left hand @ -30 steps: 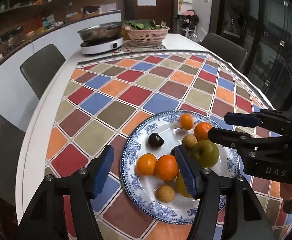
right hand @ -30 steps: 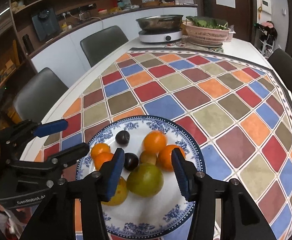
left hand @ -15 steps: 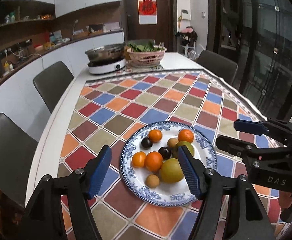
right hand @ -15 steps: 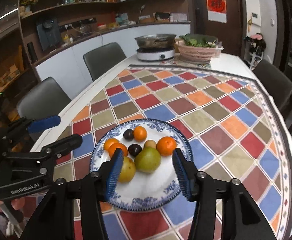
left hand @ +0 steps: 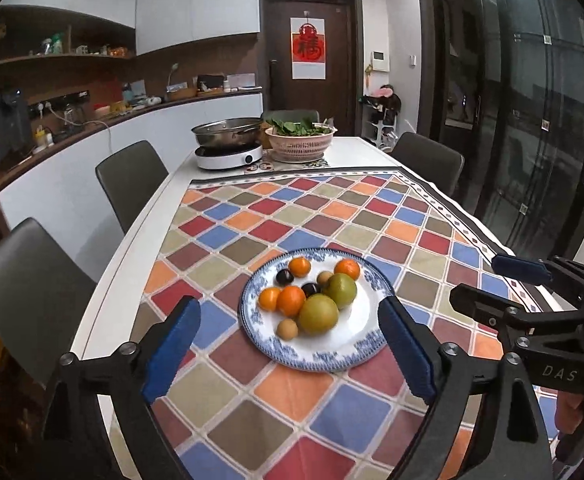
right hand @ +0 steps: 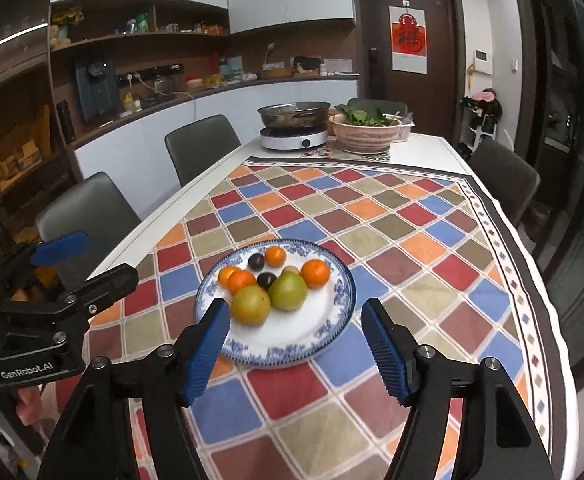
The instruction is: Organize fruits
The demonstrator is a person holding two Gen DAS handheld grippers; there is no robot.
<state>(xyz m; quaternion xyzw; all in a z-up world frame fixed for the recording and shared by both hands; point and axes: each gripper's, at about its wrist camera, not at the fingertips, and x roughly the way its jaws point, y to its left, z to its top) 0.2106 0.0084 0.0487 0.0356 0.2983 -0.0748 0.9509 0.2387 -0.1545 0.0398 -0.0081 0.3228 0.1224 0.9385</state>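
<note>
1. Checkered tablecloth (left hand: 292, 208) covers the table; a blue-rimmed plate (left hand: 332, 354) sits near its near edge, holding oranges (left hand: 291, 300), green fruits (left hand: 318, 313) and dark plums (left hand: 284, 277).
2. Far end: basket of greens (left hand: 300, 142); pan (left hand: 228, 133).
3. Left gripper (left hand: 288, 352) and right gripper (right hand: 296, 354) hover with jaws spread, empty.

You are in a home kitchen-dining room. A long tabletop (left hand: 352, 148) under a checkered cloth (left hand: 292, 216) carries a hotplate (left hand: 228, 156) with a pan (left hand: 228, 132), a basket of greens (left hand: 300, 140) and a plate (left hand: 332, 356) of fruit. Dining chairs (left hand: 132, 176) line it. Behind runs a counter (left hand: 132, 120), with cluttered shelves (right hand: 132, 36) above and a door (left hand: 312, 56) bearing a red poster (left hand: 308, 48).
</note>
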